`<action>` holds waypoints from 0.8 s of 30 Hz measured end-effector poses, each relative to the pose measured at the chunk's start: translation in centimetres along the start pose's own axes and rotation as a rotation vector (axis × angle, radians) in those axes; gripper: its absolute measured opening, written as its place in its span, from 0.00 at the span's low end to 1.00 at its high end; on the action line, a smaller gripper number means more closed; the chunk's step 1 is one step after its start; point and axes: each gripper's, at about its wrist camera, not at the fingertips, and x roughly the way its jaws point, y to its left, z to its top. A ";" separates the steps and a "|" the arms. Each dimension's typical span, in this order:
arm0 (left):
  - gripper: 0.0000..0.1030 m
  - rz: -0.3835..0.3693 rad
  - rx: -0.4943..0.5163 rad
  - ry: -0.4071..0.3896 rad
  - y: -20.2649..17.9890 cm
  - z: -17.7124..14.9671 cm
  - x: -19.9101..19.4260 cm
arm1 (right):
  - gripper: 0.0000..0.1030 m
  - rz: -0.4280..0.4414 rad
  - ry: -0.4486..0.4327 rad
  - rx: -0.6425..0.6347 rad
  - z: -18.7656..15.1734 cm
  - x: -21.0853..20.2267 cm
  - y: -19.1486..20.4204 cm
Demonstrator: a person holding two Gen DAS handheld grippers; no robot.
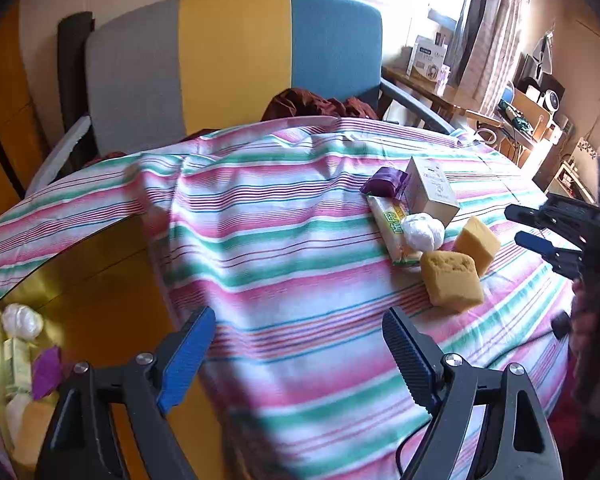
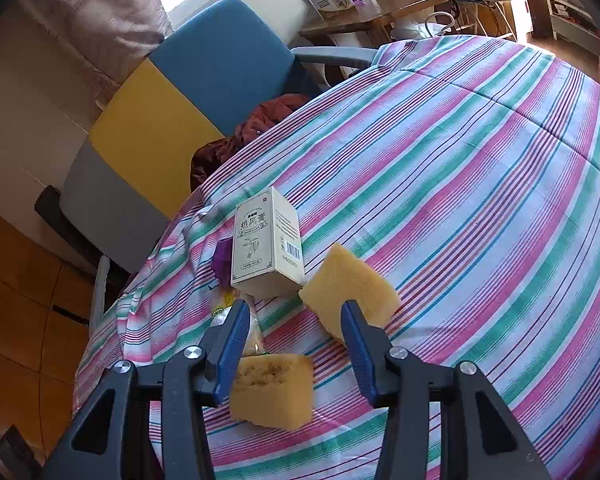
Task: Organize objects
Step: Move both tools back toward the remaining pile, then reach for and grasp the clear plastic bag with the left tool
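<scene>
A small heap lies on the striped cloth [image 1: 300,240]: a purple packet [image 1: 384,182], a beige box [image 1: 430,190], a green and yellow packet [image 1: 392,232], a white crumpled ball [image 1: 422,232] and two yellow sponges [image 1: 452,278] [image 1: 478,242]. My left gripper [image 1: 300,356] hangs wide open over bare cloth, left of the heap. My right gripper [image 1: 514,225] comes in from the right, close to the sponges. In the right wrist view the right gripper [image 2: 298,320] is partly open above the near sponge [image 2: 274,388], not pressing it. The far sponge [image 2: 350,288] and the box [image 2: 266,244] lie beyond.
A shiny gold tray [image 1: 92,272] sits at the cloth's left edge; blurred white, purple and yellow shapes show at its lower left. A grey, yellow and blue chair [image 1: 236,64] with dark red cloth on its seat stands behind the table. A person's hand [image 1: 596,320] holds the right gripper.
</scene>
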 end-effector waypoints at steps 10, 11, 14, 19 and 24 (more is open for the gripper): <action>0.82 -0.025 0.070 0.046 -3.4 7.4 7.8 | 0.47 0.052 0.058 0.032 -0.2 0.7 -0.2; 0.83 -0.038 0.079 0.052 -3.9 8.1 8.5 | 0.47 0.058 0.066 0.034 -0.2 0.8 -0.2; 0.84 -0.071 0.112 0.058 -5.6 10.1 10.7 | 0.47 0.075 0.088 0.039 -0.2 1.0 -0.3; 0.85 -0.149 0.042 0.108 -6.9 13.2 14.5 | 0.47 0.107 0.118 0.061 -0.3 1.4 -0.5; 0.85 -0.180 -0.157 0.197 -6.2 15.5 18.9 | 0.47 0.126 0.143 0.074 -0.4 1.7 -0.7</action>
